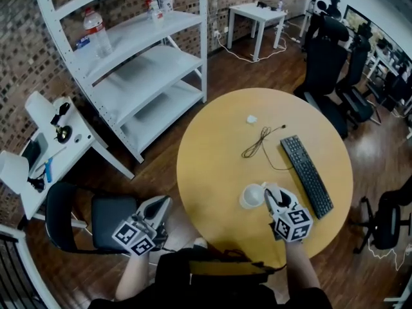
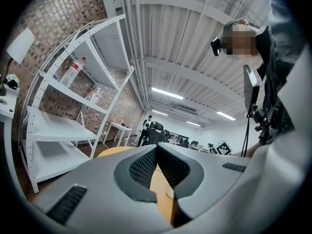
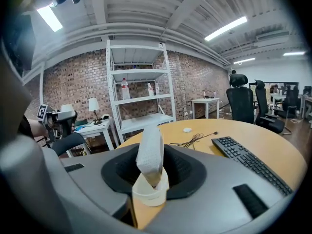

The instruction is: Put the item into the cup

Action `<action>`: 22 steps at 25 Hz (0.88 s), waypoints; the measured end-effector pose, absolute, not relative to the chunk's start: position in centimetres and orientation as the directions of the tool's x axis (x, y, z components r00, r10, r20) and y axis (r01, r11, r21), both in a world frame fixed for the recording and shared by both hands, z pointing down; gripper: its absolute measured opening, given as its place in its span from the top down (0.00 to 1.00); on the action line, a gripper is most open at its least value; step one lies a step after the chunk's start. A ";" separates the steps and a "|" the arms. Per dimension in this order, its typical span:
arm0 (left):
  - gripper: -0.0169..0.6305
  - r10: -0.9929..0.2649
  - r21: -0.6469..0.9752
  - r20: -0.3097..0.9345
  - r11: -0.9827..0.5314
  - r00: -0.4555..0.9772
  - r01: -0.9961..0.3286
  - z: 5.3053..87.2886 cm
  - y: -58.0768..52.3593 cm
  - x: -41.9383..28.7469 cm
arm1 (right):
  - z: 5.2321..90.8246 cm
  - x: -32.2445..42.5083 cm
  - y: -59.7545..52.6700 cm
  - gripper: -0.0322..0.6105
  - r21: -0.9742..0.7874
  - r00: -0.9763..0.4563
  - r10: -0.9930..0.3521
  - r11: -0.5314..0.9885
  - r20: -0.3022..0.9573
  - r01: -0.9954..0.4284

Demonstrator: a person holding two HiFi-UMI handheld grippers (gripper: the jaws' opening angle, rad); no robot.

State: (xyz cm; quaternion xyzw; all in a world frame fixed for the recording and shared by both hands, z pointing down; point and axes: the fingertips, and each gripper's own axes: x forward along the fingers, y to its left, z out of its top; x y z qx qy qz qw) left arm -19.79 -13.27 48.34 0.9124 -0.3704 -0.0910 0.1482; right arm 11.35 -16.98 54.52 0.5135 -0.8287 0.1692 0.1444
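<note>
On the round yellow table [image 1: 212, 166] a white cup [image 1: 251, 196] stands near the front edge. My right gripper [image 1: 270, 197] is right beside it. In the right gripper view the jaws [image 3: 152, 145] press on a folded white item [image 3: 149, 152]. It stands upright with its lower end inside the cup [image 3: 151, 193], just below the jaws. My left gripper [image 1: 158, 210] hangs off the table to the left, above a black chair. Its jaws [image 2: 157, 149] meet at the tip with nothing between them.
A black keyboard [image 1: 306, 174] lies to the right of the cup. A black cable [image 1: 257, 143] and a small white object [image 1: 252, 119] lie further back on the table. White shelving [image 1: 141, 76] stands at the back left, a black chair [image 1: 96, 217] at the front left, and office chairs [image 1: 328, 56] at the right.
</note>
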 end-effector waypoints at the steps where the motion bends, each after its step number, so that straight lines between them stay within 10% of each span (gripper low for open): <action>1: 0.98 -0.706 0.337 -0.056 -0.679 0.706 -0.653 48.4 -13.3 -20.3 | 55.0 10.7 -17.1 0.80 -0.139 -0.437 -0.793 0.420 0.424 -0.897; 22: 0.98 -0.738 0.359 -0.048 -0.642 0.673 -0.678 49.9 -13.1 -25.8 | 58.4 8.7 -18.3 0.71 -0.163 -0.383 -0.782 0.350 0.491 -0.923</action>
